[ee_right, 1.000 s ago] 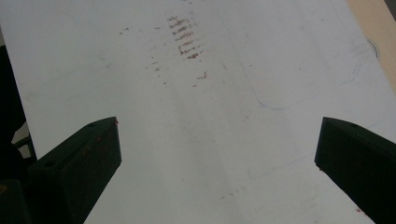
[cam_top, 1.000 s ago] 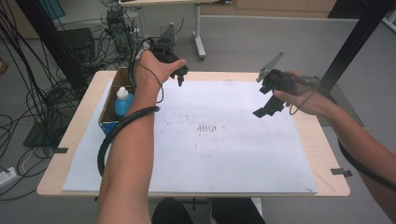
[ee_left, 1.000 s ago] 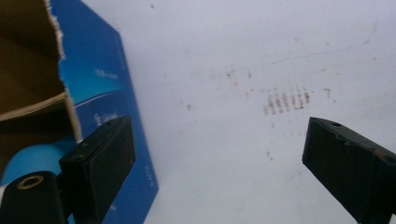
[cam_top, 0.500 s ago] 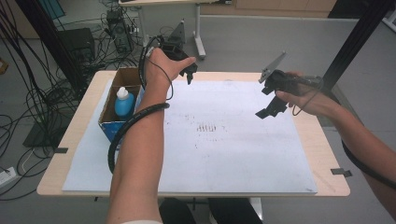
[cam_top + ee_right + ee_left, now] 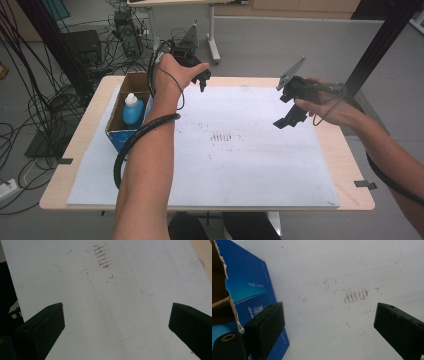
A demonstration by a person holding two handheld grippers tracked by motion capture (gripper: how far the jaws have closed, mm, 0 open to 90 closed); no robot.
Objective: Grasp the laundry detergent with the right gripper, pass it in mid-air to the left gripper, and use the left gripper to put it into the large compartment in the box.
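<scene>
Cardboard box [image 5: 119,116] stands at the left edge of the table [image 5: 350,165], on the left border of the white sheet [image 5: 250,165]; its top is open, and a blue bottle [image 5: 133,109] with a white cap stands upright inside it. In the left gripper view the blue printed side of the box [image 5: 247,287] rises at the left, with a torn brown edge above it, just beside the left jaw.

Left gripper [image 5: 202,80] is held above the far edge of the table, just beyond the far right corner of the box and apart from it; its cable loops down along the forearm. In its own view [image 5: 327,322] the two black jaws stand wide apart with nothing between them, only the bare white sheet below; no pad touches the box.

Right gripper [image 5: 286,120] is held in the air over the right part of the sheet, well apart from the box, with its jaws pointing down and toward the middle of the table; the grey three-cornered plate is on top of it. In its own view [image 5: 116,325] the jaws are also wide open and empty.

A patch of small reddish-brown marks [image 5: 221,136] lies on the sheet near the middle, between the two grippers; the same marks [image 5: 355,295] show in the left gripper view, and in the right gripper view [image 5: 101,256] too. Many dark cables [image 5: 45,115] lie on the floor at the left of the table.
</scene>
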